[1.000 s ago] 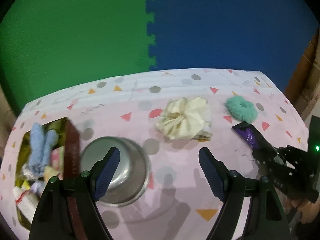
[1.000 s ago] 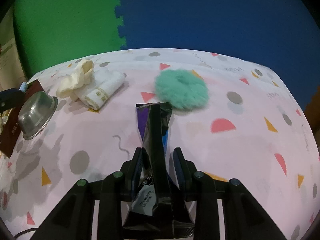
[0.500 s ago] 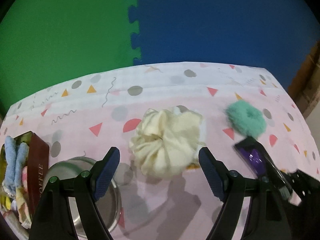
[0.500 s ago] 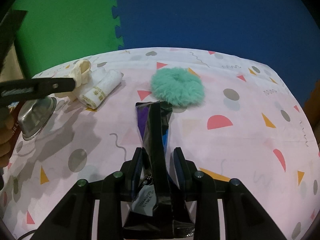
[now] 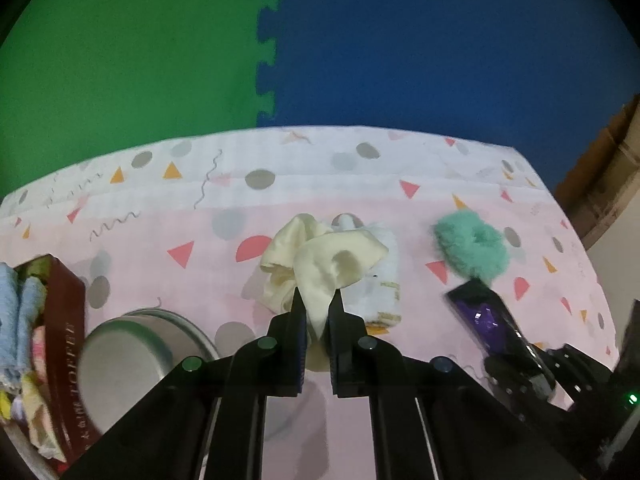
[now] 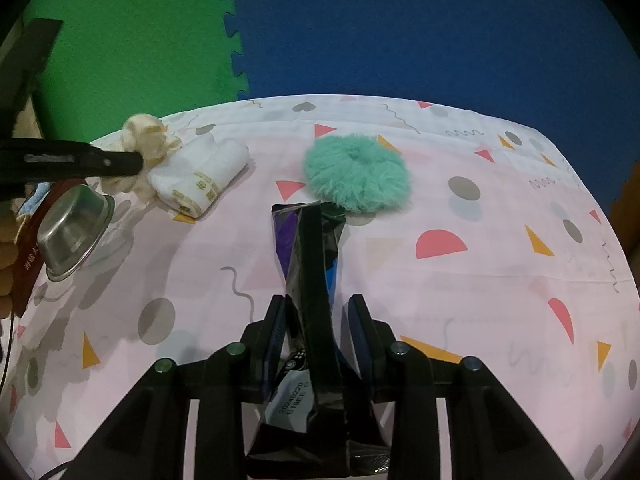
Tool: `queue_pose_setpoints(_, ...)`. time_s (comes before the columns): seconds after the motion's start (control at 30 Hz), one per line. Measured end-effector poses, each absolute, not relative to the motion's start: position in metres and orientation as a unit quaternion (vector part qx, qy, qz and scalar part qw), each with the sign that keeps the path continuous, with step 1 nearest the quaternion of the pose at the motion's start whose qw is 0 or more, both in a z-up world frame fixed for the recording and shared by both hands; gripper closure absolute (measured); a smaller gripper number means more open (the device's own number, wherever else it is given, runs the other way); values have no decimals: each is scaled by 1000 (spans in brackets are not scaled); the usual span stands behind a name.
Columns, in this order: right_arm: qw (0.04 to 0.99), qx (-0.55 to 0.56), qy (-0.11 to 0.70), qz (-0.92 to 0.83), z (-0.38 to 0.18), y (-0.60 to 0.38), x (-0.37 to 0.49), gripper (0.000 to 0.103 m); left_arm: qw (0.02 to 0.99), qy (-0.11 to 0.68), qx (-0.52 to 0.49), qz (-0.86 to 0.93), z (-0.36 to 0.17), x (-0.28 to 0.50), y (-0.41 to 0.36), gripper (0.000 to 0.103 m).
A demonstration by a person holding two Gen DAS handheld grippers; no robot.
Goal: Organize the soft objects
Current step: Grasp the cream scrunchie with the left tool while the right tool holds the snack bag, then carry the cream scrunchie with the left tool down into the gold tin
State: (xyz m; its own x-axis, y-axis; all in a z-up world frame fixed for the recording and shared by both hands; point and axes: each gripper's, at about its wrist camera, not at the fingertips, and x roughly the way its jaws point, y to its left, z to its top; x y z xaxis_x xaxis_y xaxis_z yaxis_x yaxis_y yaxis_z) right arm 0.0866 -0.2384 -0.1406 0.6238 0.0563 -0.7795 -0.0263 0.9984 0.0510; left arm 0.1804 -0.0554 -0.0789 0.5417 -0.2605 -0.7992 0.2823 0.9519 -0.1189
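Left wrist view: left gripper (image 5: 317, 300) angled down, jaws just clenched on cream scrunchie (image 5: 320, 264).

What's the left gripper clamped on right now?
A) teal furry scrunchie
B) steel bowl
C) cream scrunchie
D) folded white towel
C: the left gripper is shut with the cream scrunchie pinched in its jaws; the teal scrunchie, steel bowl and white towel lie free on the table.

The left gripper (image 5: 317, 304) pinches the cream scrunchie (image 5: 320, 264) beside a folded white towel (image 5: 384, 292).
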Motion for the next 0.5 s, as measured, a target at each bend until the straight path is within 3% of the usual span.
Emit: queue_pose_setpoints(0.5,901,17,433,22,-141,-238,86,70,891,427,7,-154,-30,137,-38,96)
